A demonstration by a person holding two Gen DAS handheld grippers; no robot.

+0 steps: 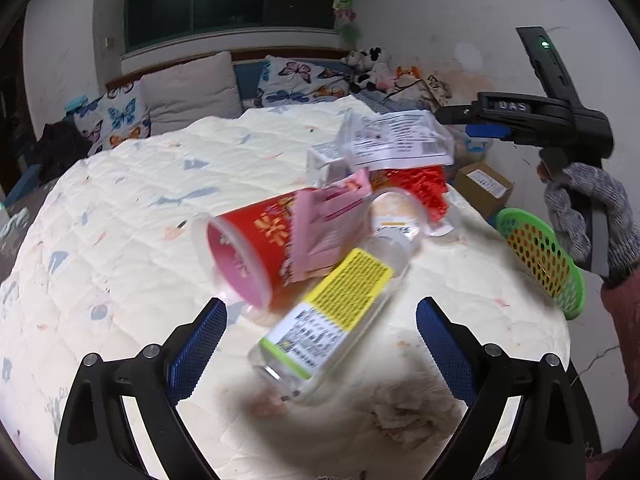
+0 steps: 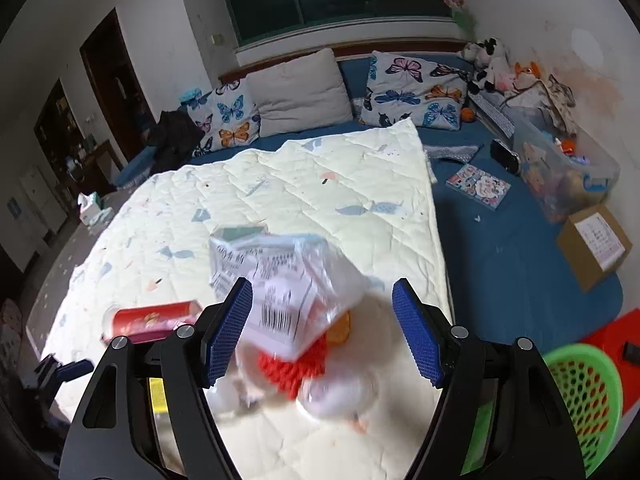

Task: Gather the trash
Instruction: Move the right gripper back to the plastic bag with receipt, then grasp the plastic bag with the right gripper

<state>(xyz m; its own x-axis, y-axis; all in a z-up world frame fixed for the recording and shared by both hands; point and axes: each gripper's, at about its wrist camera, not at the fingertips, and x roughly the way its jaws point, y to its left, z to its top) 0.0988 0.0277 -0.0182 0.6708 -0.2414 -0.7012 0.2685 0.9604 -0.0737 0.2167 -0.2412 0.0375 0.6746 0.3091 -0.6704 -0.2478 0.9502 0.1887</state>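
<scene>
Cream quilted bedding [image 1: 120,208] carries a pile of trash, over which the left gripper [image 1: 322,326] is levelled low with its blue-padded fingers [image 1: 200,344] spread wide around, but apart from, a clear plastic bottle with a yellow label [image 1: 332,312] lying beside a red paper cup on its side [image 1: 248,244]. The right gripper [image 2: 322,326] is angled down with its fingers wide open and nothing gripped, above a blurred white printed plastic bag [image 2: 276,280] and red netting [image 2: 296,372], whose contact cannot be told. A green perforated plastic basket [image 2: 580,392], cut off by the frame, is seen at the bed's right edge.

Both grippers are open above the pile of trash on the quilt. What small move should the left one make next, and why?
Probably lower the left gripper and close it on the clear bottle with the yellow label. The bottle lies nearest, between the open fingers, on top of the quilt with nothing on top of it. The green basket waits to the right.
</scene>
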